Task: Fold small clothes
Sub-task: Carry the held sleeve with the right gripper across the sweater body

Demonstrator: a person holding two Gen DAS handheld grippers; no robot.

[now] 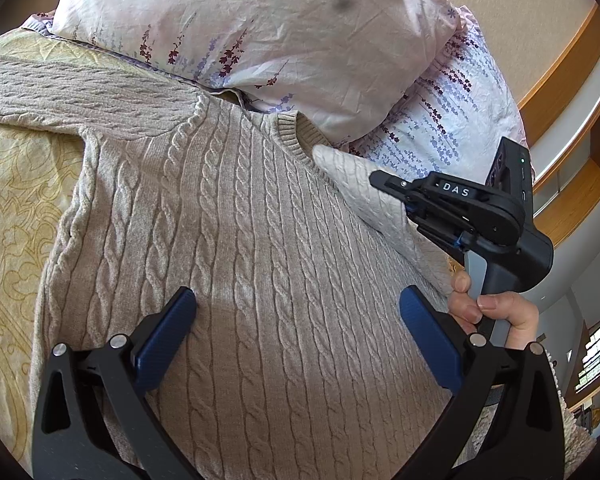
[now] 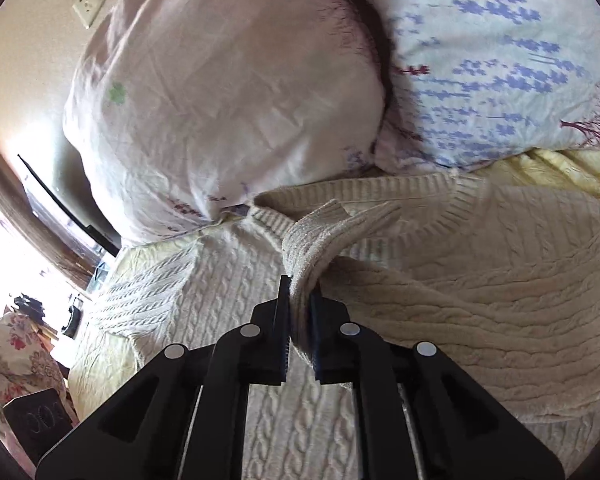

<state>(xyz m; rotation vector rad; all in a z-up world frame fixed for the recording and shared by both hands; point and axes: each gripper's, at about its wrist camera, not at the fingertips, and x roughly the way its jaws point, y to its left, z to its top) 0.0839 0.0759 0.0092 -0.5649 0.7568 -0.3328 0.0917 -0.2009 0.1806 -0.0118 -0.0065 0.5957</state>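
Observation:
A beige cable-knit sweater (image 1: 236, 240) lies flat on a yellow bedspread (image 1: 8, 208), neck toward the pillows. My left gripper (image 1: 298, 312) is open and empty, hovering over the sweater's body. My right gripper (image 2: 300, 292) is shut on a sleeve cuff (image 2: 320, 236) of the sweater (image 2: 480, 300) and holds it lifted over the chest, near the collar (image 2: 380, 192). In the left wrist view the right gripper (image 1: 388, 184) shows at the right, gripping the folded-over sleeve (image 1: 364, 184).
Two floral pillows (image 1: 260, 32) (image 2: 500, 60) lie just beyond the collar. The other sleeve (image 1: 80, 92) stretches out to the left over the bedspread. A wall and wooden trim (image 1: 572, 64) stand at the right.

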